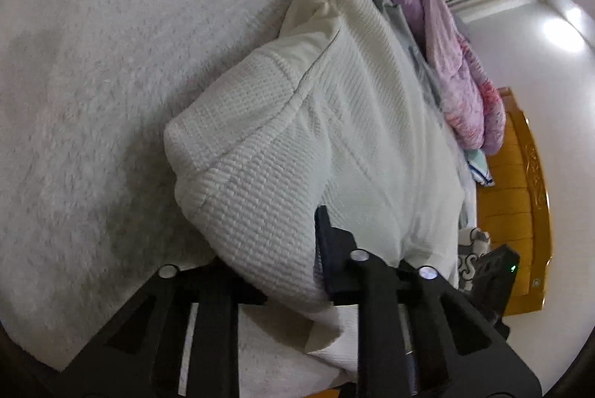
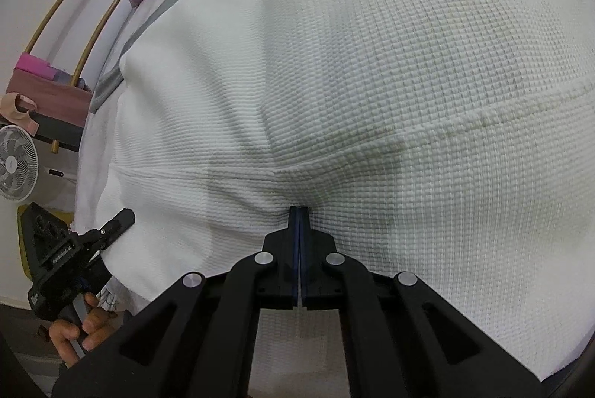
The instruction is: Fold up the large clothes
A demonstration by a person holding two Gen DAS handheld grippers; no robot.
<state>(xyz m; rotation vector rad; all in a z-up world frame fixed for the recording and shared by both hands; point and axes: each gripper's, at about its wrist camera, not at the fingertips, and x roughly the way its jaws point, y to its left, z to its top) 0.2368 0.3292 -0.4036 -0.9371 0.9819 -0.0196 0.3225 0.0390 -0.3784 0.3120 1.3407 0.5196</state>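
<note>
A large white waffle-knit garment lies spread on the bed, and it fills the right wrist view. One thick folded corner of it bulges between the fingers of my left gripper, which is shut on it. The gripper's right finger presses the fold's side, and cloth hides its left finger. From the right wrist view, the left gripper sits at the garment's left edge, held by a person's hand. My right gripper is shut, pads together, with its tips resting on the cloth where creases meet.
A fluffy white blanket covers the bed on the left. A purple and pink quilt is piled along the far side, before a wooden headboard. A fan and a pink box stand off the bed.
</note>
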